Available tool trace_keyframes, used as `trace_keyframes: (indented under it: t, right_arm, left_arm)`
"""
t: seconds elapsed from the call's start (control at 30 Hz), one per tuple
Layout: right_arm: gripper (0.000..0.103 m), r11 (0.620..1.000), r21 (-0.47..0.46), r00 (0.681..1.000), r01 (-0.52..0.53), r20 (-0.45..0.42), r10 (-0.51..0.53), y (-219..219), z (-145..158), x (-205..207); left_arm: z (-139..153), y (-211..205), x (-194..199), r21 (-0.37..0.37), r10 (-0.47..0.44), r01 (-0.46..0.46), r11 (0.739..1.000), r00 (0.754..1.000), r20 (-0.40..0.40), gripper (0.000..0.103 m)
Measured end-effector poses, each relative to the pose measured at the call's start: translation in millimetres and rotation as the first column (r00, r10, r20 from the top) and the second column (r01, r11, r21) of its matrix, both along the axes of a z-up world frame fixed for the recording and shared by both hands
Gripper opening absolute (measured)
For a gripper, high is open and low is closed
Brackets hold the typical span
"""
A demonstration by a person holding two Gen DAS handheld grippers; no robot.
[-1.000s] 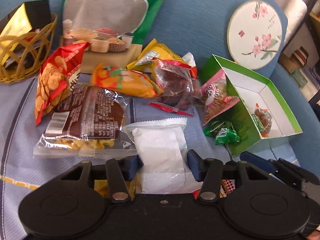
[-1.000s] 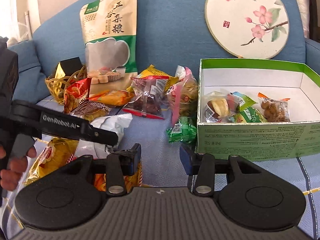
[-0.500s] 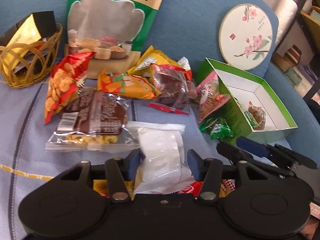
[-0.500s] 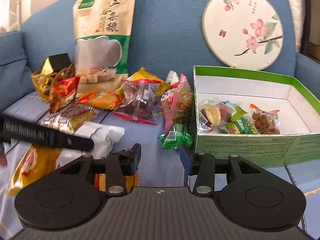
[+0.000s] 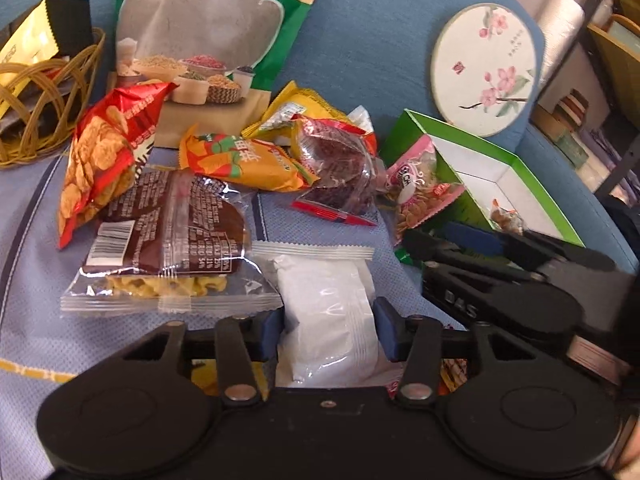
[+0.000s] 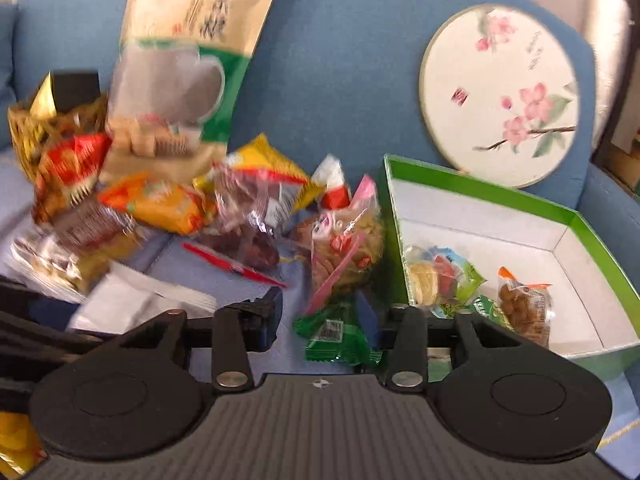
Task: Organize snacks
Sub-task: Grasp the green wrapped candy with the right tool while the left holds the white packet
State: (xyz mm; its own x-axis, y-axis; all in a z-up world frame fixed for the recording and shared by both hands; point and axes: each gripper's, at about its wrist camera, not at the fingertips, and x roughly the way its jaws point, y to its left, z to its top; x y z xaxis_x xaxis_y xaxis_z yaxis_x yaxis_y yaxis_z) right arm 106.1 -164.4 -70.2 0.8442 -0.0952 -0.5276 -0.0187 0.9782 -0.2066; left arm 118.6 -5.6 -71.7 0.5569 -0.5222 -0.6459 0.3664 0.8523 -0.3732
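A white packet (image 5: 328,328) lies on the blue seat between the fingers of my left gripper (image 5: 328,332). Its jaws are closing and the pads stand close against the packet's sides, but no squeeze shows. A small green packet (image 6: 336,340) lies in front of the green box (image 6: 480,196), between the closing jaws of my right gripper (image 6: 320,320). It rests against the right pad, with a gap at the left pad. In the left wrist view the right gripper (image 5: 440,240) reaches in beside the box (image 5: 532,172). The box holds a biscuit pack (image 6: 440,284) and a nut pack (image 6: 524,308).
Several loose snack bags are piled on the seat: a brown-label pack (image 5: 168,240), a red bag (image 5: 104,152), an orange bag (image 5: 240,160) and a dates bag (image 5: 340,168). A wicker basket (image 5: 40,120) stands far left. A tall grain pouch (image 5: 208,40) and a round fan (image 5: 486,68) lean on the backrest.
My right gripper has swung left to the green packet, which now sits between its narrower jaws. My left gripper has stayed over the white packet and its jaws have narrowed a little.
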Motion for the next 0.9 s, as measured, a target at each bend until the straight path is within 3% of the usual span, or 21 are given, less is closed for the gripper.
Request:
trace_keyframes:
  t: [0.07,0.1,0.27,0.4,0.57,0.6,0.7,0.73,0.83,0.9]
  right_arm:
    - [0.062,0.999,-0.042,1.0,-0.008,-0.011,0.007,3,-1,2]
    - [0.068,0.999,-0.031,1.0,-0.02,-0.021,0.019,3,-1,0]
    - [0.062,0.986,0.137,0.989,-0.096,-0.095,0.11,-3,7,-19]
    - [0.063,0.996,0.022,0.995,-0.092,-0.041,0.093,3,12,-19]
    - [0.067,0.996,-0.071,0.997,-0.056,-0.062,0.052,7,6,12]
    - [0.063,0.994,-0.101,0.997,-0.049,-0.072,0.042,5,2,20]
    - [0.066,0.978,-0.19,0.992,-0.088,-0.103,0.069,9,-5,21]
    - [0.072,0.977,-0.189,0.989,-0.1,-0.123,0.078,11,-5,17]
    - [0.078,0.987,-0.111,0.984,-0.113,-0.147,0.096,8,-1,-3]
    - [0.079,0.992,-0.049,0.983,-0.117,-0.151,0.108,6,3,-15]
  left_arm:
    - [1,4,-2,-0.001,-0.008,0.008,1.0,1.0,0.006,0.075]
    - [2,5,-2,0.003,-0.013,0.013,1.0,1.0,0.008,0.074]
    - [7,18,-3,0.01,0.007,-0.007,1.0,1.0,0.01,0.073]
    - [5,28,-1,-0.009,0.033,-0.033,0.999,0.999,-0.007,0.073]
    - [6,28,-3,-0.006,0.033,-0.033,0.999,0.999,-0.003,0.074]
    - [6,28,-3,-0.005,0.03,-0.03,1.0,1.0,-0.004,0.075]
    - [6,30,-3,-0.007,0.023,-0.023,1.0,1.0,-0.007,0.075]
    - [6,31,-2,-0.008,0.022,-0.022,1.0,1.0,-0.009,0.076]
    - [5,30,-2,-0.005,0.02,-0.02,1.0,1.0,-0.01,0.08]
    - [5,27,-3,0.022,0.02,-0.02,1.0,1.0,0.006,0.093]
